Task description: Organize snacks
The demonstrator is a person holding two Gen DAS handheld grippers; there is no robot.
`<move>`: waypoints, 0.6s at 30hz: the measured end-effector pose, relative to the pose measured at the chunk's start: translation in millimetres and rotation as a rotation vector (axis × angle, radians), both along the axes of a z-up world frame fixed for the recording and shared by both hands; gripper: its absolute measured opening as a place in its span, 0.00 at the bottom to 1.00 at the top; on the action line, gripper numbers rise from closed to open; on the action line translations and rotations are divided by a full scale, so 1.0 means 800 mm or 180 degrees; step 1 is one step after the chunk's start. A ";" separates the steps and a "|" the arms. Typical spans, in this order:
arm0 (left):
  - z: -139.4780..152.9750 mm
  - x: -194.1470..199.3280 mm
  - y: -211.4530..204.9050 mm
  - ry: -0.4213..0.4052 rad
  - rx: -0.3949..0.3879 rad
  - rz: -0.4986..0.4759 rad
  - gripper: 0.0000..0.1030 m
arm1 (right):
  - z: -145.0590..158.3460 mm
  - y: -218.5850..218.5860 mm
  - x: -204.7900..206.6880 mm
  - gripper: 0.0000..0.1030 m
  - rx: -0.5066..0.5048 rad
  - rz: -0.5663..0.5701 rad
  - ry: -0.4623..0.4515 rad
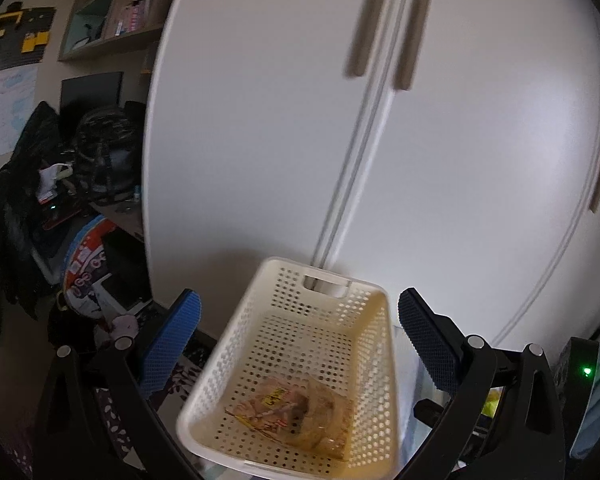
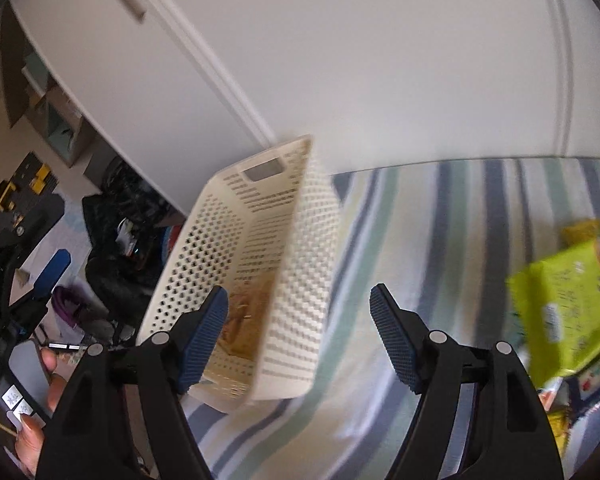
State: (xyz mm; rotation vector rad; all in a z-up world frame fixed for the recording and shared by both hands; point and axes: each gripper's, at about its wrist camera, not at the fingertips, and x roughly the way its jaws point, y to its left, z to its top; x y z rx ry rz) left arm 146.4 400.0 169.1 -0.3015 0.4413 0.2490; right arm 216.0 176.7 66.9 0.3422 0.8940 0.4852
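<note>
A cream perforated basket [image 1: 236, 344] lies in front of my left gripper [image 1: 300, 340], which is open with its blue pads on either side of the basket and apart from it. Inside the basket lies one clear snack packet [image 1: 296, 412] with brown and yellow print. In the right wrist view the basket [image 2: 300, 260] sits on a striped bedsheet [image 2: 440, 248], and the snack packet [image 2: 244, 316] shows inside it. My right gripper [image 2: 300, 332] is open, its left pad over the basket's inside and its right pad over the sheet. A green snack packet [image 2: 568, 304] lies at the right.
White wardrobe doors [image 1: 460, 140] stand close behind the basket. Dark bags and clutter [image 1: 96, 152] fill the floor and desk at the left. More snack packs [image 2: 592, 372] lie under the green one. A hand [image 2: 40, 400] shows at the bottom left.
</note>
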 end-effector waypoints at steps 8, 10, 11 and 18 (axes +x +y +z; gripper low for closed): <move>-0.002 0.010 -0.041 0.0036 -0.0020 -0.0294 0.98 | -0.006 -0.091 -0.024 0.79 -0.0095 -0.0554 0.0041; -0.003 0.013 -0.052 0.0043 -0.0006 -0.0390 0.98 | -0.009 -0.119 -0.032 0.79 -0.0111 -0.0720 0.0080; -0.003 0.014 -0.058 0.0044 0.0012 -0.0434 0.98 | -0.012 -0.132 -0.036 0.79 -0.0114 -0.0797 0.0096; -0.003 0.017 -0.096 0.0056 0.0209 -0.0632 0.98 | -0.034 -0.213 -0.071 0.79 -0.0255 -0.1339 0.0229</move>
